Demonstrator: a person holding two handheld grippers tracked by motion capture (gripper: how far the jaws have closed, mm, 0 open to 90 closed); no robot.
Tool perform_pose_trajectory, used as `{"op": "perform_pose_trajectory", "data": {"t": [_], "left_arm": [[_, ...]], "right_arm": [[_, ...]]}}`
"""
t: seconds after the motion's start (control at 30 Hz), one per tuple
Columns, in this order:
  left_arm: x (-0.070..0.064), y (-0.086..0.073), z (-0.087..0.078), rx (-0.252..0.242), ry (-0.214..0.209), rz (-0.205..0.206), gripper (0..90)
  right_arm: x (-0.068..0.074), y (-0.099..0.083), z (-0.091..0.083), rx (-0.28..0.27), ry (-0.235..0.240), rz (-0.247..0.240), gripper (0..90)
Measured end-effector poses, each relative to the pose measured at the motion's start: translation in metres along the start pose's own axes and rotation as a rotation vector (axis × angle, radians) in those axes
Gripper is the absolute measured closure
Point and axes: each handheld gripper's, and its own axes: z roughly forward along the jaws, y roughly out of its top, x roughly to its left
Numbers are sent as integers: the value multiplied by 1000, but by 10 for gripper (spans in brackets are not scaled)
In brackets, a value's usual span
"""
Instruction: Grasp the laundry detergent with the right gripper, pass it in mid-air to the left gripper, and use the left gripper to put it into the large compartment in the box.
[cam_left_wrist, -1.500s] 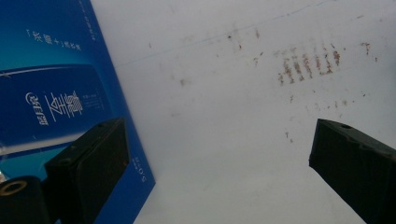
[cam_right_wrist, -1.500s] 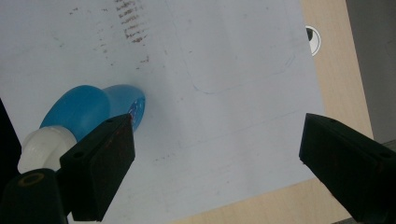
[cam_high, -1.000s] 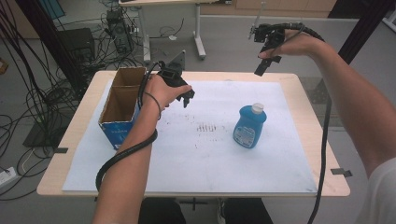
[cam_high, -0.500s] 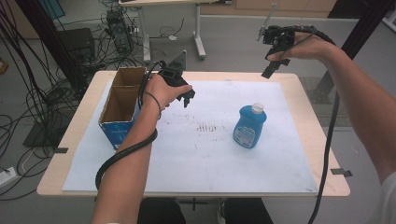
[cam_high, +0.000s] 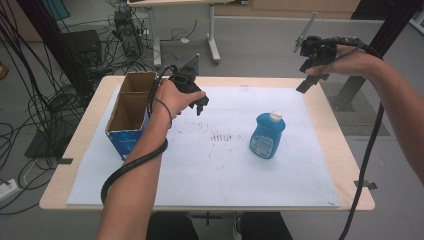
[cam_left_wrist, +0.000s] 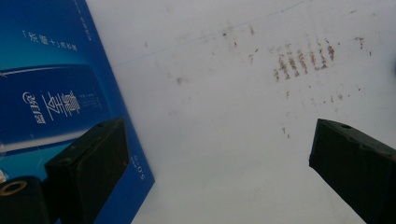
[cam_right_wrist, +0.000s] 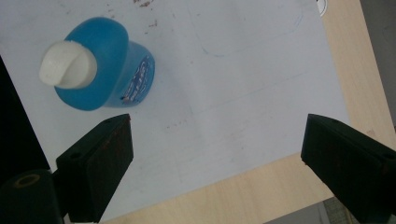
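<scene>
A blue bottle (cam_high: 267, 135) with a white cap stands upright on the white sheet (cam_high: 210, 165), right of centre; seen from above, the bottle (cam_right_wrist: 100, 65) lies at the upper left in the right gripper view. My right gripper (cam_high: 311, 79) is held high above the table's far right corner, open and empty, its gripper (cam_right_wrist: 215, 154) jaws wide apart over the sheet's edge. My left gripper (cam_high: 200, 106) hovers just right of an open cardboard box (cam_high: 131, 112) with blue sides. The left gripper (cam_left_wrist: 219, 158) is open and empty, with the box's blue printed side (cam_left_wrist: 51, 93) at its left.
Brown smudges (cam_high: 222, 136) mark the sheet between the box and the bottle. The wooden table (cam_high: 345, 150) shows bare along its right edge. Cables and equipment (cam_high: 65, 55) lie on the floor beyond the far left. Another desk's leg (cam_high: 214, 35) stands behind the table.
My right gripper has moved to the right and a little toward the far edge, staying high and open. The left gripper, the box and the bottle have not moved.
</scene>
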Motion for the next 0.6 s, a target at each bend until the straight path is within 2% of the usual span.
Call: {"op": "perform_pose_trajectory", "data": {"t": [0.4, 0.6], "left_arm": [[-3, -3, -3, -10, -2, 8, 54], [-3, -5, -3, -12, -5, 9, 54]], "right_arm": [[19, -41, 1, -21, -13, 20, 82], [33, -58, 10, -44, -5, 25, 76]]}}
